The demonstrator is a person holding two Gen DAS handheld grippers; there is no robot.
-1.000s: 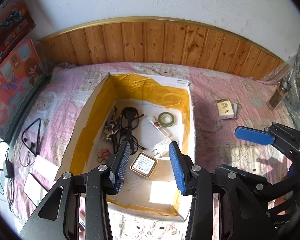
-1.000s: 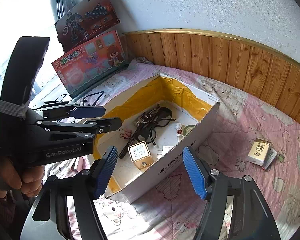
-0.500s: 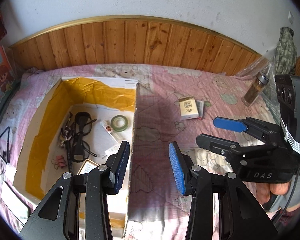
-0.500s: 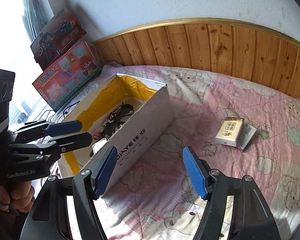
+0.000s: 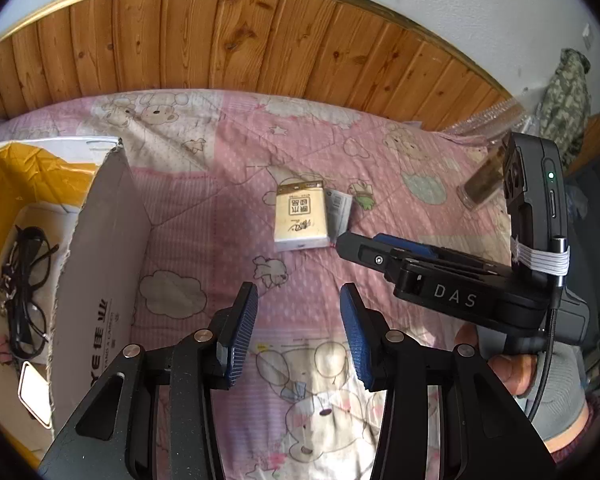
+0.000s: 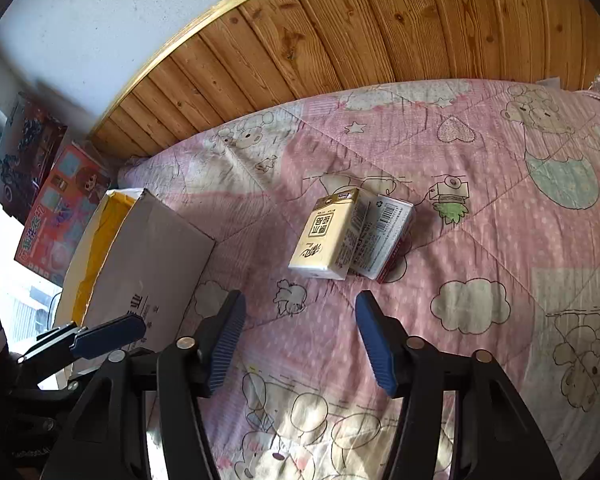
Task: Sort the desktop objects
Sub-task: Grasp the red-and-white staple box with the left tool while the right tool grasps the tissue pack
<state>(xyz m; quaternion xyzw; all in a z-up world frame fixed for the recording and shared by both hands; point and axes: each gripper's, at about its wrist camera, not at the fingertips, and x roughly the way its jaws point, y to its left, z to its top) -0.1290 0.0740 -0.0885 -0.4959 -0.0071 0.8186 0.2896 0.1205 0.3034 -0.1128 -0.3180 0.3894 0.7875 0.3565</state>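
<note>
A cream tissue pack (image 5: 300, 220) (image 6: 327, 236) lies on the pink quilt, with a white barcoded box (image 6: 388, 236) (image 5: 338, 214) against its right side. My left gripper (image 5: 298, 334) is open and empty, hovering short of the pack. My right gripper (image 6: 300, 344) is open and empty, just short of both items; it also shows in the left wrist view (image 5: 380, 250). The cardboard box (image 5: 96, 280) (image 6: 148, 256) with the yellow lining stands to the left and holds black glasses (image 5: 28, 280) and a small tin (image 5: 34, 392).
A wooden panel wall (image 5: 260, 40) runs behind the bed. A glass jar (image 5: 484, 184) stands at the far right. Two toy boxes (image 6: 48, 200) lean at the left wall. A camouflage cloth (image 5: 568, 96) hangs at the right.
Both grippers have swung right, away from the cardboard box and towards the tissue pack, and moved closer to it. Both stay open and empty.
</note>
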